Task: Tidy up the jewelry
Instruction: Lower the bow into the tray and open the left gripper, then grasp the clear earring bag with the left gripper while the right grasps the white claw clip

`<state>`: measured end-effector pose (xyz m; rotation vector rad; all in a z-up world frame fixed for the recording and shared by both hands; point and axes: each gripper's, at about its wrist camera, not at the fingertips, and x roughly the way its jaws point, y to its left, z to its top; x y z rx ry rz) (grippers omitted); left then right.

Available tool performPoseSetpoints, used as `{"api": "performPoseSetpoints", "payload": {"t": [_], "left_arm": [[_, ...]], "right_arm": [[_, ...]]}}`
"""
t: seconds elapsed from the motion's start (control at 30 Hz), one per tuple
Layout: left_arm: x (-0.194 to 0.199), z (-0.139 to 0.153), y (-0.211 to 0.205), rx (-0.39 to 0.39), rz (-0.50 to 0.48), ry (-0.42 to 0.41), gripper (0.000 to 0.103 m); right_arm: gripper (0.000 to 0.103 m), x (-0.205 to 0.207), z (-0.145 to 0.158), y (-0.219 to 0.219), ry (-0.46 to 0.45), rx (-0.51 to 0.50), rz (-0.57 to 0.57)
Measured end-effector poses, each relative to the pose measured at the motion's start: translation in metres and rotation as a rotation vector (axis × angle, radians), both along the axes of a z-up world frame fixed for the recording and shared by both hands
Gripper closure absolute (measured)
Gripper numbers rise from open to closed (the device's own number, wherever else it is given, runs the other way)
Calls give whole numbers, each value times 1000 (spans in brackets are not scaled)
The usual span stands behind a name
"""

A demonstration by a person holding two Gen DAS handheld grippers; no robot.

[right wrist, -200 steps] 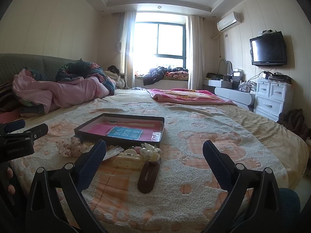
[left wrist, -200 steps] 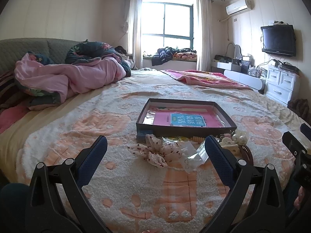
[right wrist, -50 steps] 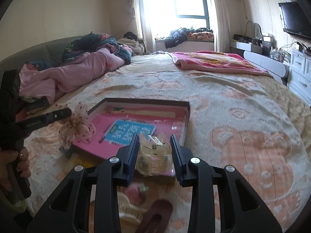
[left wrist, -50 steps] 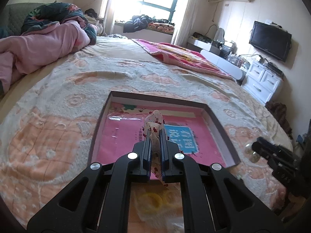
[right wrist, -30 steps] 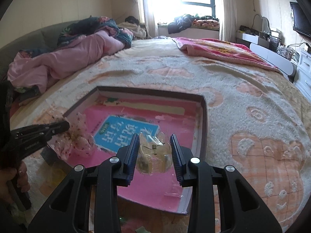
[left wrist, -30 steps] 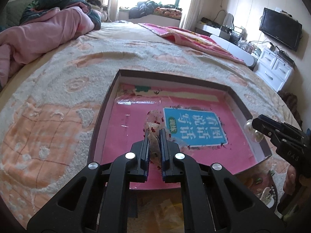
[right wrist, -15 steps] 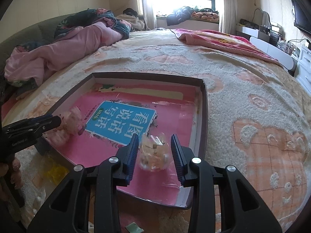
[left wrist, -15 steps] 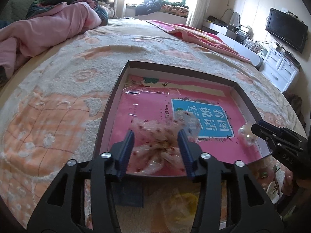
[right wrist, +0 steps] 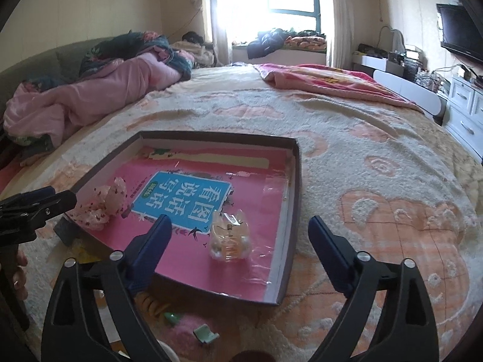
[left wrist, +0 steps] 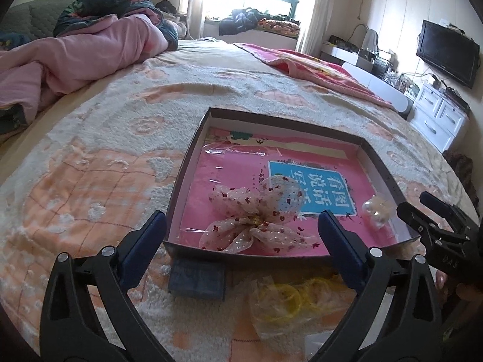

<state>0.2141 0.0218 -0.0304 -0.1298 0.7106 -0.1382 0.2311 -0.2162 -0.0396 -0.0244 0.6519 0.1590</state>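
Left hand-held gripper (left wrist: 241,238) has its blue-padded jaws spread wide, holding nothing; it sits at the near left corner of the shallow dark-walled cardboard box tray (left wrist: 193,147) on the cream and peach fleece bed blanket (left wrist: 99,163); sheer pink fabric bow hair clip with red speckles (left wrist: 256,220) lies inside the tray at the near edge, on the pink printed sheet with a blue Chinese-text label (left wrist: 314,190); the label's near part is covered by the bow; right hand-held gripper (right wrist: 238,241) likewise spread apart and empty, at the tray's near right corner; small clear plastic bag with a pearl-like trinket (right wrist: 231,236) rests in the tray's near right part, contents too glary to identify; same bag shows in the left view as a pale bead cluster by the right wall.

Outside the tray, just in front of its near wall: dark blue-grey square pad (left wrist: 197,279), partly tucked under the tray edge; crumpled clear bag of yellow elastic bands (left wrist: 283,298), blurred, count unreadable; small mint green fragments (right wrist: 205,333) near the bottom of the right view, kind unclear, half behind the gripper frame; a pale rounded item at that view's bottom edge is cut off; fingers of both hands barely visible at the frame margins; pink rumpled duvet (left wrist: 75,57) at the far left of the bed.
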Motion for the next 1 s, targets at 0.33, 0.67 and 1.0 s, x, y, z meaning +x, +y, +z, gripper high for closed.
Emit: {"api": "performPoseSetpoints", "payload": {"t": [0.33,0.67,1.0], "left_arm": [[-26,22,2,-9,20,-89,11],[-50,35,3,-28,32,-171,11],[-76,37,5,-31,28,-202,11]], "right_arm": [[9,-30,17,-1,-110,-6,-25],[8,-61,33,5,-204,-12,-11],[7,-91,38,16,-241,-44,43]]}}
